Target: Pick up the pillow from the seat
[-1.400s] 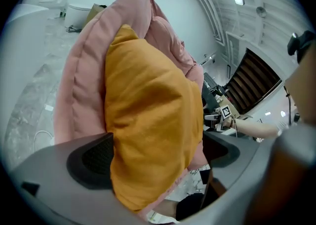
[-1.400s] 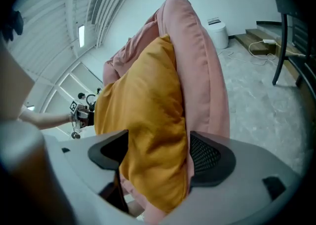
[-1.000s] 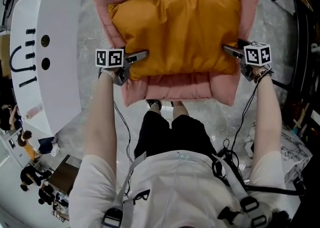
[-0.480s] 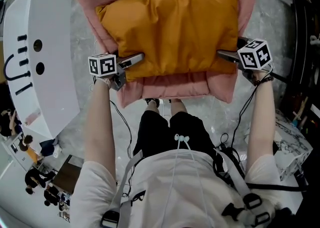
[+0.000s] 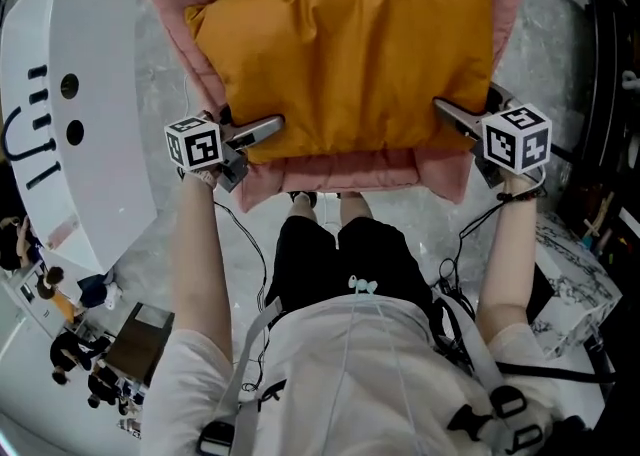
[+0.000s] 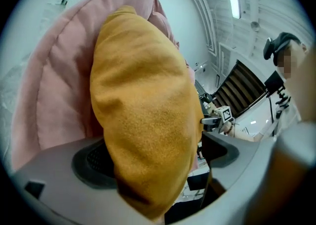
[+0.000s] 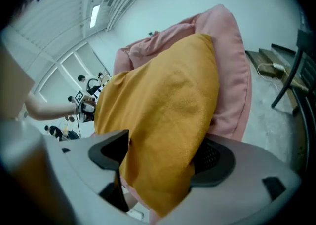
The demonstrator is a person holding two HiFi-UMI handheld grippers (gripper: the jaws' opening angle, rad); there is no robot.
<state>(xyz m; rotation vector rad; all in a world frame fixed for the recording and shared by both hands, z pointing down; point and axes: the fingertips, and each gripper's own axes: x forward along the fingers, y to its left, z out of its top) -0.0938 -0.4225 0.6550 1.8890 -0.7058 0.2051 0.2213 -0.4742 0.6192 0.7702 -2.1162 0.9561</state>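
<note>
A mustard-yellow pillow lies over the pink padded seat. My left gripper is shut on the pillow's near left corner, and my right gripper is shut on its near right corner. In the left gripper view the yellow pillow fills the space between the jaws, with the pink seat behind it. The right gripper view shows the same pillow pinched between the jaws, pink seat at the right.
A white rounded unit with black slots stands to the left of the seat. Dark metal frames stand at the right. A white marbled box and cables lie on the floor near my right side.
The pillow and both grippers have shifted slightly toward me and upward, and the pillow's front edge has come up off the seat cushion. Both grippers keep their hold.
</note>
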